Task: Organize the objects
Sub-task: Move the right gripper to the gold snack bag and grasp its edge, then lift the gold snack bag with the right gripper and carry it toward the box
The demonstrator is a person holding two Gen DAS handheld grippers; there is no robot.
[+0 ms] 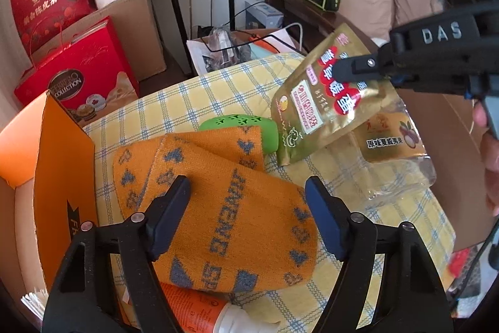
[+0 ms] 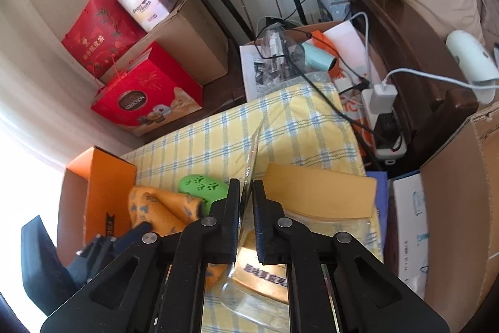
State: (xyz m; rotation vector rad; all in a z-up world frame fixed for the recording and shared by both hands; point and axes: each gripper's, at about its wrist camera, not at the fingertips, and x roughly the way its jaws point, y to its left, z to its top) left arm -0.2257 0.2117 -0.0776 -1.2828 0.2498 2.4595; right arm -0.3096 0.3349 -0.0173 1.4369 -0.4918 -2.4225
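Note:
My right gripper is shut on a gold snack pouch and holds it tilted above the yellow checked cloth; in the right wrist view the pouch shows edge-on. My left gripper is open, its jaws on either side of orange patterned socks just below. A green perforated case lies behind the socks. A clear packet with a yellow label lies under the pouch. An orange tube lies at the near edge.
An open orange box stands at the left of the cloth. Red gift boxes and a cardboard carton are stacked behind. Cables and a power strip lie to the right, next to a cardboard box.

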